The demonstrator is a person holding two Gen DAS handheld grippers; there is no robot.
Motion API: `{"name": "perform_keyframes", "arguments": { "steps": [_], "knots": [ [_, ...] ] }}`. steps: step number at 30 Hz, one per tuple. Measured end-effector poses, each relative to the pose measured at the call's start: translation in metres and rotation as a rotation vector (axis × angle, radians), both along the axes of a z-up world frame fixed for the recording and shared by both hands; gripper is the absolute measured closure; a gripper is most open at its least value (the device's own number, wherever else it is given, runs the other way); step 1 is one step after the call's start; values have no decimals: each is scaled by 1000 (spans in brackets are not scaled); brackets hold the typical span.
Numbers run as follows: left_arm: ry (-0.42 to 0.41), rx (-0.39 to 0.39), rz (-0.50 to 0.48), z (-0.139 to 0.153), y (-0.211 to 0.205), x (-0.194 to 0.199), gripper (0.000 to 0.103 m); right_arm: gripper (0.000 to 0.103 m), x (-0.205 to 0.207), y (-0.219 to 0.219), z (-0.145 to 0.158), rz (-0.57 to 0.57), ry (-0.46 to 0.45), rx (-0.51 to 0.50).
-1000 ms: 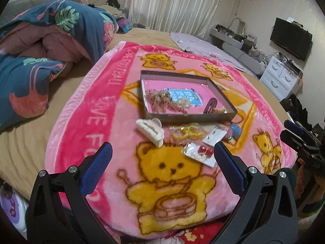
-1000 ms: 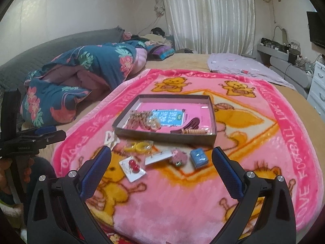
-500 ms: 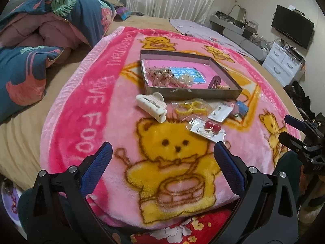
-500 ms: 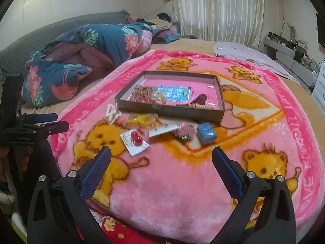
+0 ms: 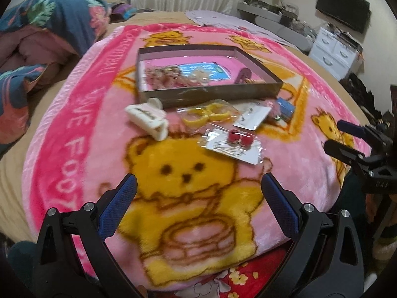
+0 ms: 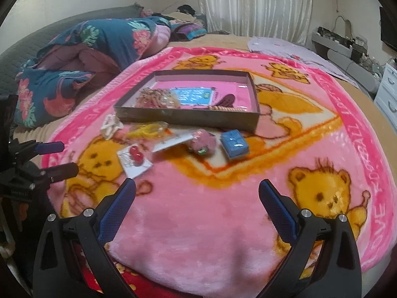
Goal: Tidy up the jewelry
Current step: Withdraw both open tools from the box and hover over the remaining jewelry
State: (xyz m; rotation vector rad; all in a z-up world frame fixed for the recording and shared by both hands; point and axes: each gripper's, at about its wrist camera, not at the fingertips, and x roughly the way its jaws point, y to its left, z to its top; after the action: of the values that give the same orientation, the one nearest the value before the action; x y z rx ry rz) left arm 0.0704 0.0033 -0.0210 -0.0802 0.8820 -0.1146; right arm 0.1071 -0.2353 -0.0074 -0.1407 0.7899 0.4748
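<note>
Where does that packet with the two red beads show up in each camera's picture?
Left wrist view: packet with the red beads, right of centre on the blanket.
Right wrist view: same packet, left of centre.
Shared landmark: the shallow box, just beyond it in both.

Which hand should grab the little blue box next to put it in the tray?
Probably the right gripper: the small blue box lies on its side, near the grey tray. The left gripper faces the red bead packet. Both are open.
</note>
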Motion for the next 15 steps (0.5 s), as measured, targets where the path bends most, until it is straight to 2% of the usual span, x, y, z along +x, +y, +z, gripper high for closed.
{"name": "perform_keyframes", "arguments": {
  "steps": [8,15],
  "knots": [
    [30,20,-67,-16,-26,26,10,4,22,-14,-11,-53,8,-6],
    [56,20,-100,-29,-44,50,10,5,59,-24,-22,-90,51,3]
  ]
}}
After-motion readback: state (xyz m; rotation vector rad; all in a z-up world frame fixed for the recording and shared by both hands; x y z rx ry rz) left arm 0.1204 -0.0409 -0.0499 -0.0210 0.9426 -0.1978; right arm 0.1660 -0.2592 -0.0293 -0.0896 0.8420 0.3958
